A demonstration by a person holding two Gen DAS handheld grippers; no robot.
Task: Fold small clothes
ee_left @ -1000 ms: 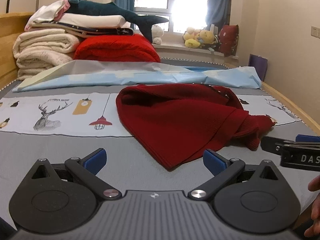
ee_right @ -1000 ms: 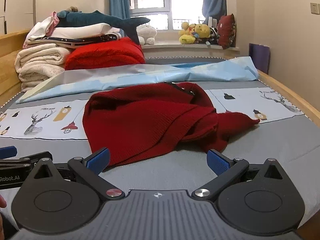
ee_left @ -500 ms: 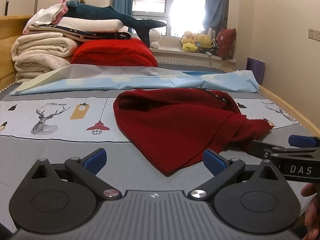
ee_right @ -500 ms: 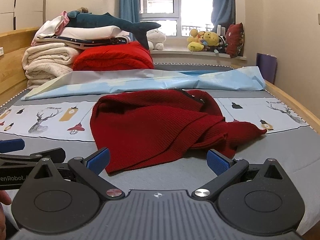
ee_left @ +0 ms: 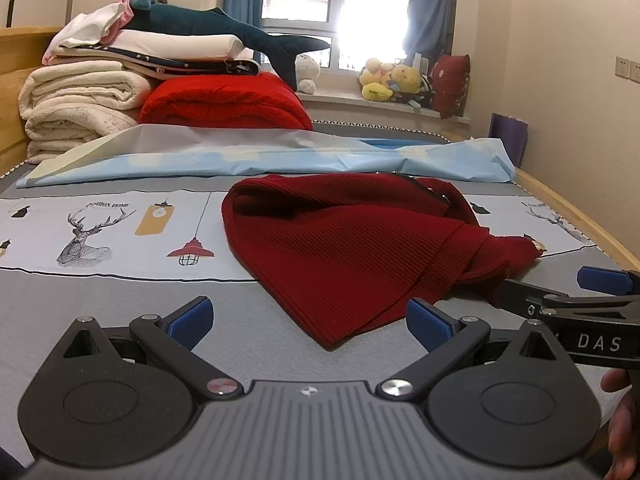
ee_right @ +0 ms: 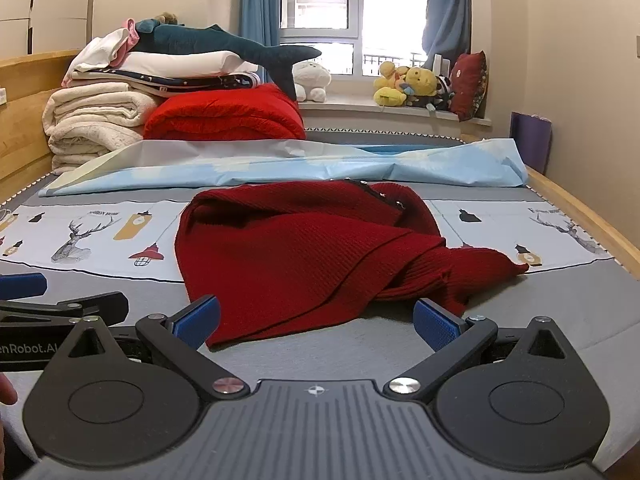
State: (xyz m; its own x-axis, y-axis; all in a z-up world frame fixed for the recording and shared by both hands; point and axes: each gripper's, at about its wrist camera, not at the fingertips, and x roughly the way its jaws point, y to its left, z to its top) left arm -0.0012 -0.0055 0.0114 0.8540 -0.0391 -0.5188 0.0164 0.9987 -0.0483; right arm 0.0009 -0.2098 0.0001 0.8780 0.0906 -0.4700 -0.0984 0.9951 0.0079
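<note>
A dark red knitted garment (ee_left: 352, 248) lies crumpled on the bed, one sleeve end pointing right; it also shows in the right wrist view (ee_right: 304, 252). My left gripper (ee_left: 308, 320) is open and empty, hovering low just in front of the garment's near corner. My right gripper (ee_right: 316, 320) is open and empty, just in front of the garment's near edge. The right gripper also shows at the right edge of the left wrist view (ee_left: 560, 292), close to the sleeve. The left gripper shows at the left edge of the right wrist view (ee_right: 60, 300).
The bed sheet (ee_left: 100, 224) has deer and lamp prints. A light blue sheet (ee_left: 248, 160) lies across the bed behind the garment. Folded blankets (ee_left: 80, 104), a red quilt (ee_left: 224, 100) and a plush shark (ee_left: 224, 36) are stacked at the back left. A wooden bed rail (ee_right: 580, 208) runs along the right.
Both grippers have moved slightly forward and lower toward the garment, with the views tilting up a little. Both stay open and the garment has not moved.
</note>
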